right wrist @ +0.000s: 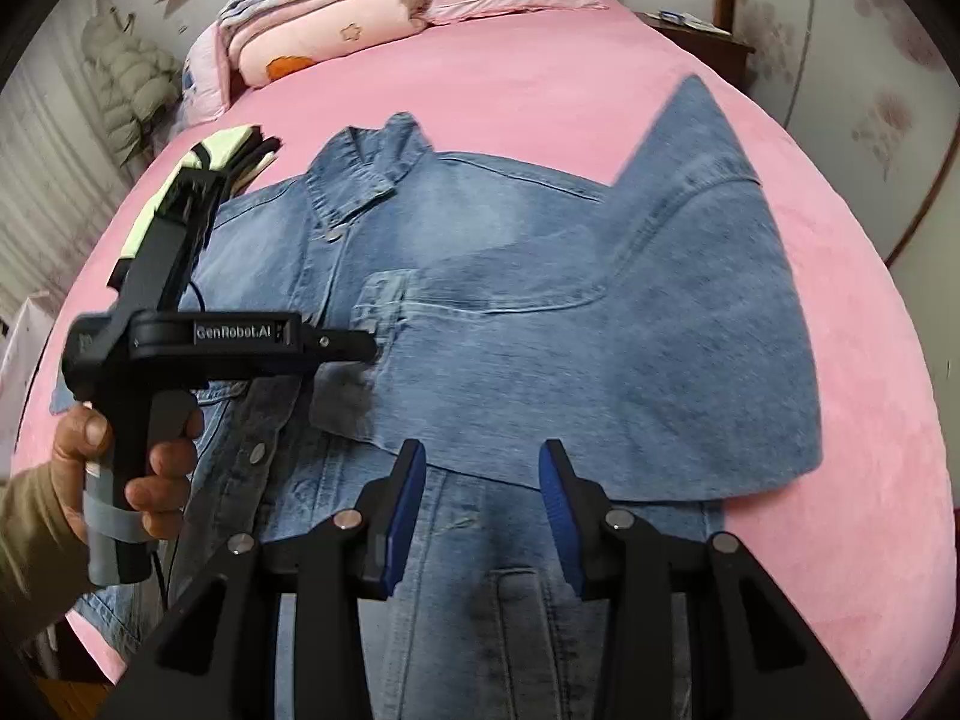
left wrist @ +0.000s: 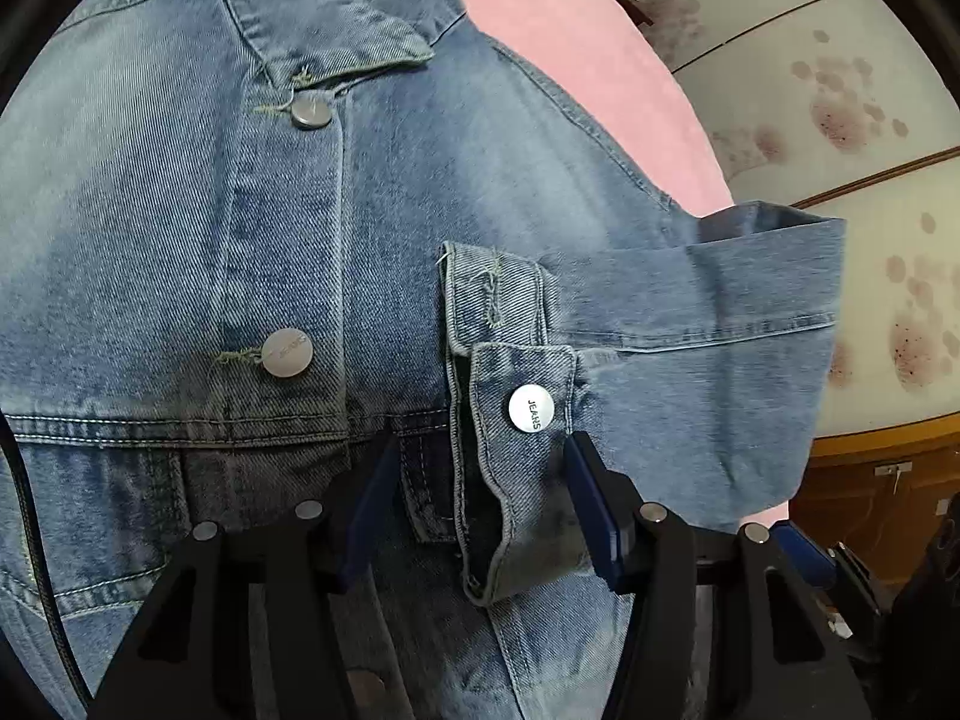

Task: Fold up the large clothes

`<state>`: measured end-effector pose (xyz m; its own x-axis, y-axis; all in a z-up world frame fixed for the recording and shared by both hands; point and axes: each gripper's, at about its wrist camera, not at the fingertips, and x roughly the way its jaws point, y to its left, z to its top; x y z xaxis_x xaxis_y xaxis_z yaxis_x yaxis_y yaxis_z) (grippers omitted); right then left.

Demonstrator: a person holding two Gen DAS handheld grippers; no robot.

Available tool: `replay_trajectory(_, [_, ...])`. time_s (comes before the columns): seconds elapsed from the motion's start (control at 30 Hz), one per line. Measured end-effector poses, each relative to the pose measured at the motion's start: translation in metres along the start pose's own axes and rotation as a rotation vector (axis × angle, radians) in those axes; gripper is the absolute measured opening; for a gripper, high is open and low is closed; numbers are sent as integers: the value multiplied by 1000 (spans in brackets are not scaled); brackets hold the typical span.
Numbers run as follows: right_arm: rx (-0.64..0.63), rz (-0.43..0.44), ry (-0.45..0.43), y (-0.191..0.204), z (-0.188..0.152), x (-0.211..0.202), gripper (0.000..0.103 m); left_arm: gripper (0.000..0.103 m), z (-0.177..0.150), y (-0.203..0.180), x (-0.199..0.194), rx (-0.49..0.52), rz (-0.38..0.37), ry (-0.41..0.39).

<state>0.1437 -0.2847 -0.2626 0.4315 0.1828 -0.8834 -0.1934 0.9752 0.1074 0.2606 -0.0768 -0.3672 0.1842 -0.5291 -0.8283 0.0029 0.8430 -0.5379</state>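
Note:
A blue denim jacket [right wrist: 492,300] lies front up and buttoned on the pink bed [right wrist: 540,78], collar toward the headboard. One sleeve [right wrist: 690,330] is folded across the chest; its cuff [left wrist: 522,420], with a silver button, ends near the placket. My left gripper [left wrist: 480,480] points down at that cuff, which lies between the pads [left wrist: 591,510] with a gap on the left side. In the right wrist view the left gripper [right wrist: 369,351], held by a hand [right wrist: 150,468], has its tips at the cuff. My right gripper [right wrist: 483,468] hangs open over the folded sleeve's lower edge.
Folded quilts and a pillow [right wrist: 318,12] are stacked at the head of the bed. A green and black item [right wrist: 198,162] lies beside the collar. A puffy coat [right wrist: 126,90] hangs at the left wall. A nightstand [right wrist: 702,42] and flower-patterned panels [left wrist: 840,120] stand to the right.

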Motion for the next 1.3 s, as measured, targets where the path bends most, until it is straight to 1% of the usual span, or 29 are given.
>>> replay_trajectory(0.1, [39, 11, 4, -13, -4, 1, 40, 55, -3, -6, -3, 2, 19, -4])
replay_trajectory(0.17, [64, 16, 14, -21, -7, 2, 40, 55, -8, -13, -6, 21, 32, -2])
replay_trajectory(0.23, [78, 16, 13, -29, -11, 0, 39, 55, -14, -15, -6, 23, 24, 20])
replay_trajectory(0.3, [86, 12, 15, -34, -14, -1, 39, 55, -20, -15, -6, 11, 26, 17])
replay_trajectory(0.37, [101, 15, 19, -40, -17, -2, 40, 55, -21, -12, -6, -18, 12, 10])
replay_trajectory(0.43, [113, 18, 21, -45, -20, -2, 40, 55, -19, -8, -6, -56, -32, 6])
replay_trajectory(0.47, [117, 17, 24, -46, -21, -1, 40, 47, -18, -8, -6, -59, -47, 8])
replay_trajectory(0.5, [121, 19, 28, -47, -22, 0, 39, 37, -18, -10, 0, -58, -78, 37])
replay_trajectory(0.53, [124, 19, 31, -48, -23, 2, 40, 37, -17, -15, 6, -43, -57, 52])
replay_trajectory(0.57, [128, 18, 38, -49, -24, 4, 40, 37, -16, -23, 11, -11, -13, 54])
replay_trajectory(0.6, [132, 18, 45, -49, -25, 6, 40, 30, -16, -35, 16, 48, 42, 49])
replay_trajectory(0.63, [136, 17, 48, -49, -26, 7, 40, 25, -16, -43, 18, 80, 97, 44])
replay_trajectory(0.67, [140, 16, 50, -49, -27, 7, 40, 17, -16, -46, 20, 87, 131, 41])
replay_trajectory(0.7, [143, 16, 49, -49, -27, 6, 40, 11, -16, -45, 21, 75, 154, 30])
replay_trajectory(0.8, [139, 6, 36, -47, -25, 1, 40, 4, -13, -44, 9, 15, 140, 1])
replay_trajectory(0.83, [133, -1, 28, -47, -23, -3, 40, 4, -11, -49, 1, 19, 153, -23])
replay_trajectory(0.9, [127, -6, 20, -46, -20, -7, 40, 3, -7, -64, -27, 65, 181, -106])
replay_trajectory(0.97, [122, -11, -3, -45, -14, -16, 40, 3, -2, -76, -65, 104, 201, -205])
replay_trajectory(1.03, [116, -9, -22, -43, -8, -22, 39, 3, -1, -77, -107, 114, 229, -312])
replay_trajectory(1.07, [111, -8, -31, -40, -4, -24, 39, 3, -1, -73, -123, 104, 242, -352])
replay_trajectory(1.1, [105, -8, -35, -37, -2, -25, 39, 3, -4, -60, -142, 83, 272, -395])
replay_trajectory(1.17, [88, -8, -35, -32, 1, -22, 39, 3, -13, -37, -161, 43, 339, -454])
replay_trajectory(1.2, [80, -11, -32, -29, 1, -20, 40, 3, -21, -17, -167, 6, 385, -467])
replay_trajectory(1.23, [68, -20, -21, -26, 1, -14, 40, 3, -26, 1, -165, -30, 423, -450])
replay_trajectory(1.27, [60, -29, -12, -24, 0, -9, 40, 4, -29, 18, -158, -65, 444, -415])
replay_trajectory(1.3, [47, -47, -3, -21, -1, -3, 40, 6, -37, 43, -147, -123, 455, -357])
